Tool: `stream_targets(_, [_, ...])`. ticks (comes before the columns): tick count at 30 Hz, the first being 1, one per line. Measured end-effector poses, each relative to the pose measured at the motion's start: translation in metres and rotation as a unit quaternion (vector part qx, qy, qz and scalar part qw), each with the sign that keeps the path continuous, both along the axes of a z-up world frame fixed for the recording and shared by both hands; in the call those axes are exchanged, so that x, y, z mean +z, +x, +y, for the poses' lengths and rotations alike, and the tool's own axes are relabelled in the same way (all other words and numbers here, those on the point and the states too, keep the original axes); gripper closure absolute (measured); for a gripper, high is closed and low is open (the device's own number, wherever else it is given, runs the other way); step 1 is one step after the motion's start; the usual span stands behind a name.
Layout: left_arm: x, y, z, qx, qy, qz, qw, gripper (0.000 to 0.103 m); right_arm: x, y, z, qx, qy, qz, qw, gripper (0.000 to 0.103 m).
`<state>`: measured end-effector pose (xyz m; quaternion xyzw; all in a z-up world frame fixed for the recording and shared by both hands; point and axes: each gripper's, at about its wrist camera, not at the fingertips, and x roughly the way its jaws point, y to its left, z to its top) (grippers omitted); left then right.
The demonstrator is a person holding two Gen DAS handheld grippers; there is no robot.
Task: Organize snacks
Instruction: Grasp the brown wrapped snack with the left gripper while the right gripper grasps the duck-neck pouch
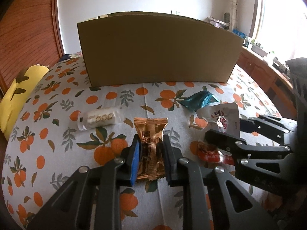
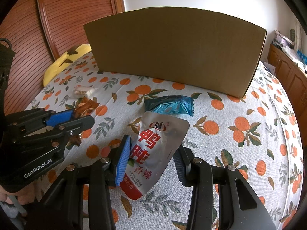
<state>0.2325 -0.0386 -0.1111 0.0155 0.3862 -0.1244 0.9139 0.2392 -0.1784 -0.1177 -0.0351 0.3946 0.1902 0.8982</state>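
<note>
Matt cardboard box [image 1: 159, 51], printed cloth cover [image 1: 57, 126], glossy foil snack packets [image 1: 151, 134] (crinkled), black plastic grippers [image 1: 150, 149]

The cardboard box [image 1: 159, 51] at the far side of the bed [image 1: 57, 134] shows only its front wall; its inside is hidden. The near end of the gold wrapper [image 1: 151, 132] is covered by the left tool [image 1: 150, 157]. The silver pouch [image 2: 159, 145] hides its lower left edge behind a blue pad of the right tool [image 2: 151, 164]. A red-orange packet [image 1: 211, 154] lies mostly under that tool's fingers [image 1: 226, 141]. Small print on the white snack [image 1: 99, 118] is unreadable.
</note>
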Motion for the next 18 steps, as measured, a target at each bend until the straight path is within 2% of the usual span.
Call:
stream_targets(8, [0.011, -0.008, 0.005, 0.000, -0.013, -0.021, 0.9997, 0.084, 0.004, -0.007, -0.003, 0.007, 0.009, -0.014, 1.000, 0.077])
stream_targets(18, [0.021, -0.016, 0.009, -0.004, -0.021, -0.040, 0.9990, 0.084, 0.017, -0.020, -0.008, 0.010, 0.019, -0.031, 0.999, 0.080])
